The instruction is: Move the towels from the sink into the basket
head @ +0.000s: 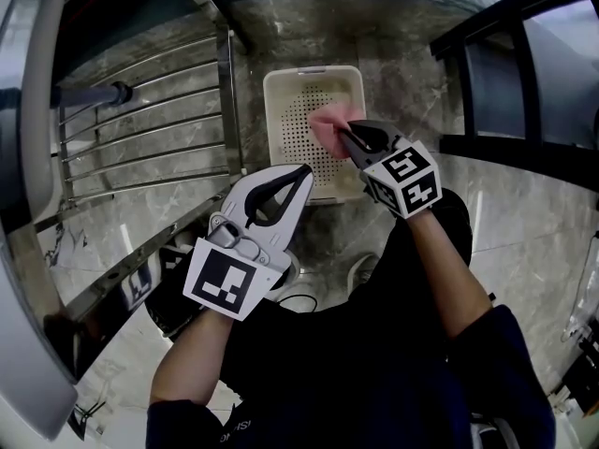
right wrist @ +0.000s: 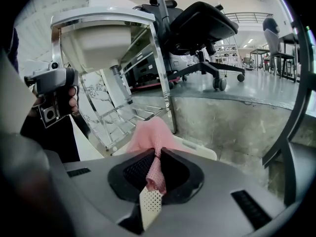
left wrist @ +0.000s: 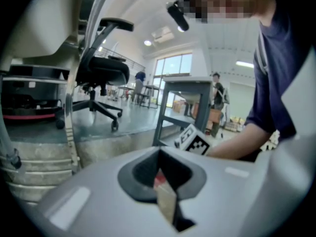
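Above the basket [head: 281, 87], the pink towel [head: 323, 123] was held pinched in the right gripper [head: 343, 133], hanging just beyond its fingertips toward the perforated bottom, while the left gripper [head: 302, 170] was seen shut and empty nearby.

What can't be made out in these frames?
Sink inside: head view, cut off by the left edge; remaining towels cannot be told.
Basket floor, near part: head view, covered by the pink towel and right gripper.
Basket, right gripper view: mostly behind that gripper's body.
Reddish patch at the left gripper's closed jaws, left gripper view: too blurred to name.
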Demonstrator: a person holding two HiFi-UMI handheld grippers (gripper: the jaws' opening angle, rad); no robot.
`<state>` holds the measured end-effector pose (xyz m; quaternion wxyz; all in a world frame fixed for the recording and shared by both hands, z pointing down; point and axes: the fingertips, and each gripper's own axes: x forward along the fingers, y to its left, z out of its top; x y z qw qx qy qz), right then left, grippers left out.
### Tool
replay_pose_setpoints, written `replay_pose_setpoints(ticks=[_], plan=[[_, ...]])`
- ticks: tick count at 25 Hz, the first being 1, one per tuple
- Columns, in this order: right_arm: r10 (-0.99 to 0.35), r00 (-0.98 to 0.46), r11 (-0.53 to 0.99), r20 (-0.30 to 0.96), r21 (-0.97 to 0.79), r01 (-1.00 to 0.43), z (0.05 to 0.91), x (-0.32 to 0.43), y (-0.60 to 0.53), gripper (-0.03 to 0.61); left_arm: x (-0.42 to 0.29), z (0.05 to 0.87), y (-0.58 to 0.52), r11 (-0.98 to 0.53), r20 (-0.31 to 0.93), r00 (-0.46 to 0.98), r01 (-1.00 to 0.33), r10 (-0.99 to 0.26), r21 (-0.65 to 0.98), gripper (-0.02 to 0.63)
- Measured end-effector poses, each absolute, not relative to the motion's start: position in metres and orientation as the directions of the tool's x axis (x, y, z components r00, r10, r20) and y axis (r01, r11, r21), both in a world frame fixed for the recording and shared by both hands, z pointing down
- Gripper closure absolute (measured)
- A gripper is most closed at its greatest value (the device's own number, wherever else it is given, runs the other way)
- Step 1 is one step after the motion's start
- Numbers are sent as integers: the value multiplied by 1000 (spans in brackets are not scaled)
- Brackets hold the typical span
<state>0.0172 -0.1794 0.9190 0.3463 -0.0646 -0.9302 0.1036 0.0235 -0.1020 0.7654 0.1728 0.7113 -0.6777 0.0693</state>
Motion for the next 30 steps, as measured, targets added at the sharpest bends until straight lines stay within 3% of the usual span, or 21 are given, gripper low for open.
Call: replay_pose_setpoints(ticks=[15,19,30], plan=[[238,-743,958,625,-279,72,923,19,-175,549,21,763,-103,8,338,46,-988,-940,155,611],[243,-735,957,633,-281,74,927,20,-174,483,20,762,-104,8,333,44,-988,-942,154,611],[215,-767,959,605,-279,49,920,19,-184,485,22,757,-107,-2,320,47,-990,-946,141,611]])
